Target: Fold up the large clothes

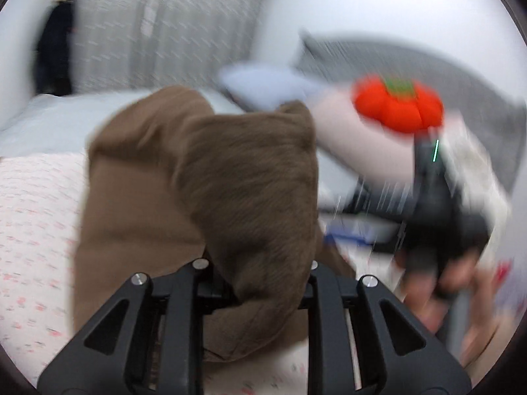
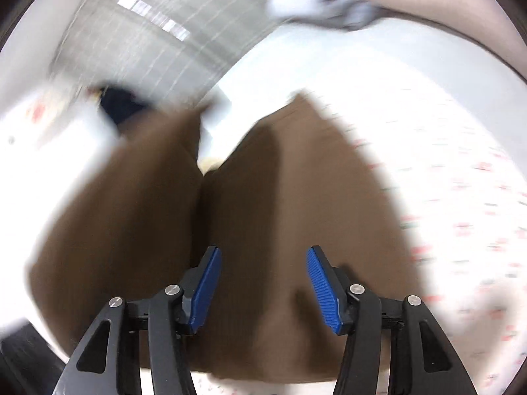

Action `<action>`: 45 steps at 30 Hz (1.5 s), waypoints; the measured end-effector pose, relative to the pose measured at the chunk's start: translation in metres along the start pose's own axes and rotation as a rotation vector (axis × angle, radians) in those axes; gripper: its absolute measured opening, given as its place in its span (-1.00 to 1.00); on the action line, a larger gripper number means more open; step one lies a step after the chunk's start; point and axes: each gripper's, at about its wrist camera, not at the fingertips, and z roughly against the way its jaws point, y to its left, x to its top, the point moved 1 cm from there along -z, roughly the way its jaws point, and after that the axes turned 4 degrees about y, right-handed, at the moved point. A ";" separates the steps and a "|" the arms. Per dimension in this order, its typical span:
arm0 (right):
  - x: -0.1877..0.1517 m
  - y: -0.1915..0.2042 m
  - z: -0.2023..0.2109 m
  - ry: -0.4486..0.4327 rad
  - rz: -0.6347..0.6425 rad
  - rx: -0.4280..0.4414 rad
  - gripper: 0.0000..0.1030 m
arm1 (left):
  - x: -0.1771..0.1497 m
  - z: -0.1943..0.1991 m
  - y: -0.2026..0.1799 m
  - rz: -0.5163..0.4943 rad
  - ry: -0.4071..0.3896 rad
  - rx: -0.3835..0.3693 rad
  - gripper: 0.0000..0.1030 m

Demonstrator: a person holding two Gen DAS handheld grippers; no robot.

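Note:
A brown garment lies on a white bedspread with small pink flowers. My left gripper is shut on a bunched fold of the brown garment, which hides its fingertips. In the right wrist view the brown garment spreads below my right gripper, whose blue pads stand wide apart with nothing between them. The right gripper also shows in the left wrist view, blurred, held by a hand at the right. Both views are motion-blurred.
A red tomato-shaped cushion sits on a pale pillow at the bed's head, with a light blue pillow behind. A grey curtain and a dark hanging garment stand at the back left.

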 end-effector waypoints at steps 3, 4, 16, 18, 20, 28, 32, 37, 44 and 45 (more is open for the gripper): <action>0.004 -0.045 0.022 -0.032 -0.089 0.031 0.14 | -0.030 -0.034 -0.024 -0.144 0.097 -0.002 -0.55; 0.002 -0.058 0.027 -0.039 -0.109 0.043 0.17 | -0.039 -0.042 -0.031 -0.206 0.113 0.016 -0.54; 0.013 -0.014 0.008 0.010 -0.047 0.225 0.43 | -0.038 0.030 -0.030 -0.362 0.109 -0.114 0.42; 0.019 -0.002 0.002 0.028 -0.009 0.229 0.52 | -0.030 0.043 -0.019 -0.318 0.080 -0.152 0.57; 0.022 0.013 -0.005 0.054 0.025 0.234 0.59 | -0.022 0.052 -0.002 -0.268 0.048 -0.189 0.61; 0.060 0.048 -0.051 0.158 0.085 0.112 0.60 | 0.000 0.037 0.119 0.116 0.018 -0.028 0.66; 0.068 0.063 -0.078 0.233 0.100 0.055 0.41 | -0.023 0.009 0.174 0.365 0.086 -0.060 0.65; 0.060 0.093 -0.095 0.232 0.178 -0.096 -0.77 | -0.034 -0.011 0.187 0.496 0.126 -0.133 0.65; 0.071 0.095 -0.001 0.017 0.241 0.016 -0.85 | -0.029 -0.001 0.151 0.412 0.103 -0.199 0.65; 0.077 0.072 0.000 0.014 0.193 -0.009 -0.85 | -0.031 -0.004 0.146 0.415 0.111 -0.217 0.65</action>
